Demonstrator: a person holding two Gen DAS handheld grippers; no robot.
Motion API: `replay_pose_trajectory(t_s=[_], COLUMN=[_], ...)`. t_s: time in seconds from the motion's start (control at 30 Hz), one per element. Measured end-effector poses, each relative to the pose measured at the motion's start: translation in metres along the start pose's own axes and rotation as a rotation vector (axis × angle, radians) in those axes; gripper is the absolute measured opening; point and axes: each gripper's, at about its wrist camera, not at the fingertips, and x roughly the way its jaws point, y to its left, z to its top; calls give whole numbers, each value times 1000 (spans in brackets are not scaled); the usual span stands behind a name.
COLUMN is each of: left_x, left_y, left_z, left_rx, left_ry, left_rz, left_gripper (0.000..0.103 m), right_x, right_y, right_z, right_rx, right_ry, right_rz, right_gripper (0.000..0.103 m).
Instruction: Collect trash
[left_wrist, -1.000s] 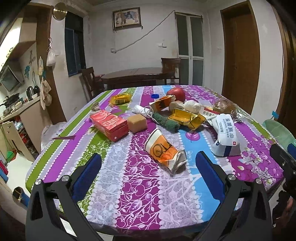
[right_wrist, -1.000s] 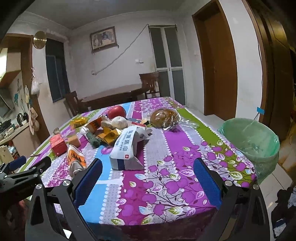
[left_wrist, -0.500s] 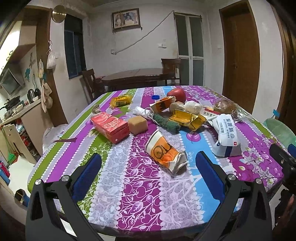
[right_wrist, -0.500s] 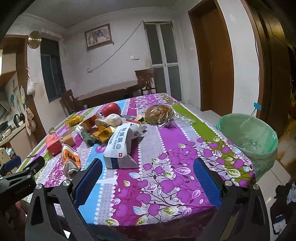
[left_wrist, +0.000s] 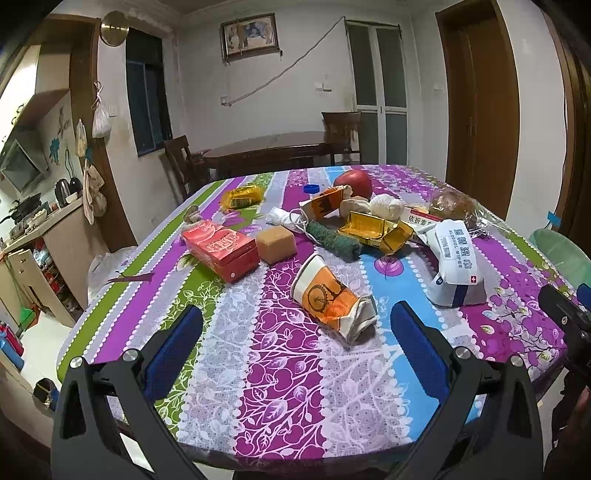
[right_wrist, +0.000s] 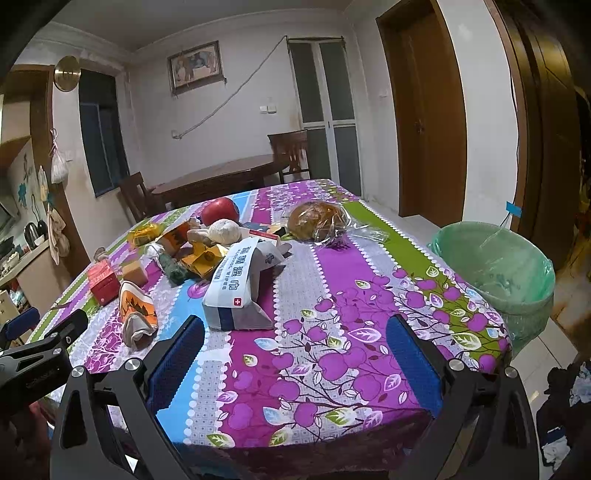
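the crushed orange-and-white paper cup (left_wrist: 334, 301) lies slantwise just ahead of the wide-open, empty left gripper (left_wrist: 295, 328), nearer than the equally open, empty right gripper (right_wrist: 293, 339).

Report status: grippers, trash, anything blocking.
Left gripper open, empty, facing crushed cup. Right gripper open, empty, near wipes pack. Bin beside table, nothing blocking.

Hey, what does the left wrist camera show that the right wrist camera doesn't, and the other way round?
Only the left view shows the blue bottle cap beside the apple.

Only the right view shows the whole green-lined bin, off the table's right edge; the left view catches just its rim.

Both show the crushed paper cup, red carton, white wipes pack and bagged bread on the tablecloth. The left gripper and right gripper are both open, holding nothing.
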Motion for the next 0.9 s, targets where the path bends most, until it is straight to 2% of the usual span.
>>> replay_pose_trajectory(t_s=[0.9], left_x=[16], left_y=[-3], left_z=[-1], left_rx=[9], left_ry=[46], left_rz=[16], left_gripper=[98], right_x=[9], right_y=[4], right_z=[0], right_rx=[-27], right_ry=[18], right_rz=[-11], right_gripper=[98])
